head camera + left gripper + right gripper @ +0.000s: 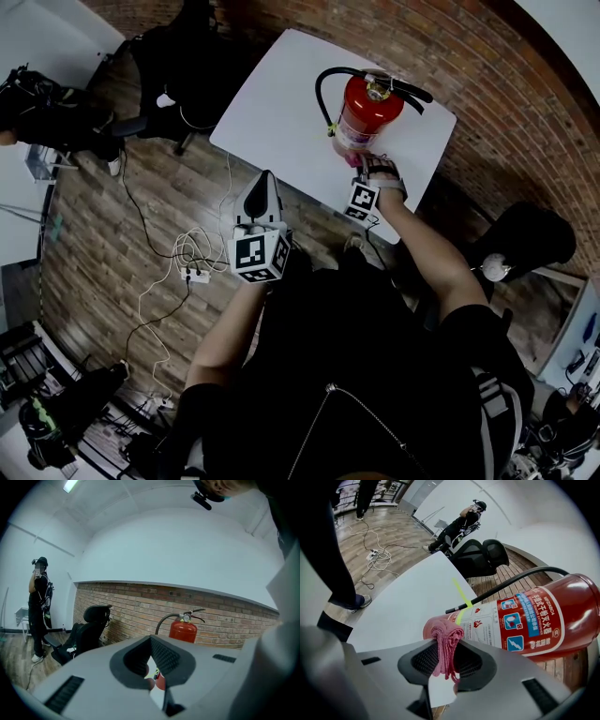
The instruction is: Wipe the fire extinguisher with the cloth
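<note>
Against extinguisher [534, 620], right claw [446, 662] pinches cloth [440, 632] — half-hidden

This looks like an office-type studio or lab room set up for recording, not a home. A low brick wall [122, 602] runs under plain white walls [178, 550], with a strip light [71, 484] on the ceiling and a wood-plank floor [112, 244]. A bare white bench [281, 112] stands against the brick, and black office chairs [89, 630] are parked close by. Loose cables [155, 291] and a power strip [195, 275] trail across the floor. A person [38, 606] in dark clothes stands off by the far wall, and dark gear [42, 422] that cannot be made out sits near the floor's edge.
</note>
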`<state>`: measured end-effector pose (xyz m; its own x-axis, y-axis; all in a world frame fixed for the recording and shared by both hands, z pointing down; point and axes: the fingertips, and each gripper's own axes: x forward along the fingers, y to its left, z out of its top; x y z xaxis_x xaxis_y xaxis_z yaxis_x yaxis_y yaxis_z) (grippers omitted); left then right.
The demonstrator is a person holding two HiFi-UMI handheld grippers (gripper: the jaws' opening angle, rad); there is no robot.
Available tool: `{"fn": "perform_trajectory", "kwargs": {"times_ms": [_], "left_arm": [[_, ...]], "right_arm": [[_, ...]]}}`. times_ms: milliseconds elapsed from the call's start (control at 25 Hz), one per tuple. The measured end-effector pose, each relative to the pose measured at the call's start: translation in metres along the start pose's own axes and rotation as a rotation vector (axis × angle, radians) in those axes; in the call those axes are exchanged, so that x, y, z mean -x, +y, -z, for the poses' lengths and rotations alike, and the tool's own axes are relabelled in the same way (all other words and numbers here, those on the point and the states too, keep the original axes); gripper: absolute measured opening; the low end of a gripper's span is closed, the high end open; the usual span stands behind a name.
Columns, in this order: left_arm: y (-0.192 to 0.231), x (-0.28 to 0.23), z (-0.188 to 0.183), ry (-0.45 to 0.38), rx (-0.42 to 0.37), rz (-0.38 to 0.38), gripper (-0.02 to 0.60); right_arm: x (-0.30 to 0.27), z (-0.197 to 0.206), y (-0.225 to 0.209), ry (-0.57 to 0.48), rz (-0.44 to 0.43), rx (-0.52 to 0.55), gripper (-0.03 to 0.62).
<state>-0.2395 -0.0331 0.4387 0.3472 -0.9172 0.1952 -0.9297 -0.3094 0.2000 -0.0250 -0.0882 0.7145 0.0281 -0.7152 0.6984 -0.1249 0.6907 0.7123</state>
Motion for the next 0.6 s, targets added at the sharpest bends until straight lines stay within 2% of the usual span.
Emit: {"fn": "perform_trajectory", "kwargs": {"times_ms": [600], "left_arm": [[-0.019, -0.004, -0.024, 0.007, -0.015, 0.069, 0.009]], "right_arm": [[0.038, -0.007, -0.037, -0.024, 0.066, -0.006, 0.104]]}}
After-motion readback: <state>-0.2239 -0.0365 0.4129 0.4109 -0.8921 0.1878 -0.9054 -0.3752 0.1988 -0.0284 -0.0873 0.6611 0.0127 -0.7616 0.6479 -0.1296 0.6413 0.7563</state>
